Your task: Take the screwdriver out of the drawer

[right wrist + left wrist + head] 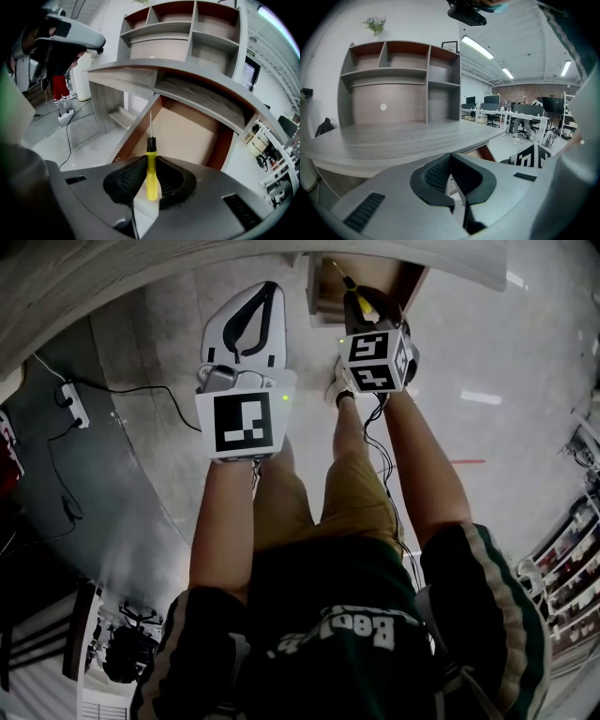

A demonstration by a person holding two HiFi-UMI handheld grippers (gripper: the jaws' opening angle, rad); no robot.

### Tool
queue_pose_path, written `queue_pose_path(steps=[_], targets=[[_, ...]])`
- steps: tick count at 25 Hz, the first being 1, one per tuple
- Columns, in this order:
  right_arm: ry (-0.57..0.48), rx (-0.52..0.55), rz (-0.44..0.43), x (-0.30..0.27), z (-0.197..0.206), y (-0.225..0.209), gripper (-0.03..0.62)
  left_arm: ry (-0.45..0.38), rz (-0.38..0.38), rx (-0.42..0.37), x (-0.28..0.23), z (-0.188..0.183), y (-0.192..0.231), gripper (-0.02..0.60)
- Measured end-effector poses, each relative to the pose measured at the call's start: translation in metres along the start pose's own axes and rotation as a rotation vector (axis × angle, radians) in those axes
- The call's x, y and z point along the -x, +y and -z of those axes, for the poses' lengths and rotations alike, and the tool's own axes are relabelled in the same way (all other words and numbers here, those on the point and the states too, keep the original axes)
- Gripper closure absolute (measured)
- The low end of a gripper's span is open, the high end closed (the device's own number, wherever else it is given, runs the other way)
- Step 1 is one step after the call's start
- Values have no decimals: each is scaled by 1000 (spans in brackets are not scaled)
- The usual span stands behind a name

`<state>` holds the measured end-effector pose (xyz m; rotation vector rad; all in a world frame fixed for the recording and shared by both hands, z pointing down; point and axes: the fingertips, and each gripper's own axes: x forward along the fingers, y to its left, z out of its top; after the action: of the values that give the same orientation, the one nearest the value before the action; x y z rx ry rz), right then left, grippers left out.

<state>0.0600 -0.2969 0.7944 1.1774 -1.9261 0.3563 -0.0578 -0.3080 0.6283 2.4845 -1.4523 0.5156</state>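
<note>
The jaws of the right gripper (150, 164) are clenched on a slim screwdriver (151, 180) with a yellow plastic handle. The black ribbed pads press the handle from both sides. Its black collar and thin metal shaft stick out past the jaw tips, pointing away from the camera. The shaft shows against the pale wooden bottom of an open drawer (187, 126) with reddish-brown side walls. Whether the tip is clear of the drawer I cannot tell.

In the head view the screwdriver (361, 304) sits in the right gripper (359, 298) at the mouth of the drawer (375, 276), the shaft angled up and to the left.

The jaws of the left gripper (451, 161) are pressed together at the tips with nothing between them. In the head view the left gripper (269, 292) is beside the right one, apart from the drawer, above the grey floor (169, 324).

The drawer hangs under a curved grey wood-grain counter (140, 75), which carries a grey shelf unit (187, 28) with open compartments. A white power strip (73, 401) lies on the floor to the left.
</note>
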Motion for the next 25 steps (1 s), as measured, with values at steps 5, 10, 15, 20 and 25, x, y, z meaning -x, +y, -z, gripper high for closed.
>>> queue_pose_path(steps=[5,10,15,20,25], targets=[[-22,5,-16,25,-14,-7,516,16,-9,-20,6,-14,-7,563],[-35,-23,-22,60,-29,-12,516,18,-14,-14,20,-34,-15,563],[-65,-38,-19,98,-55,-19,516,-4,-4,-41,30,-67,-26,563],[-91,-23,-30,136,-81,-24,516,-18,15,-53,43,-102,-38,563],[-136,-29,-24,179,-113,-35,516,-40,36,-81,58,-141,-48,563]])
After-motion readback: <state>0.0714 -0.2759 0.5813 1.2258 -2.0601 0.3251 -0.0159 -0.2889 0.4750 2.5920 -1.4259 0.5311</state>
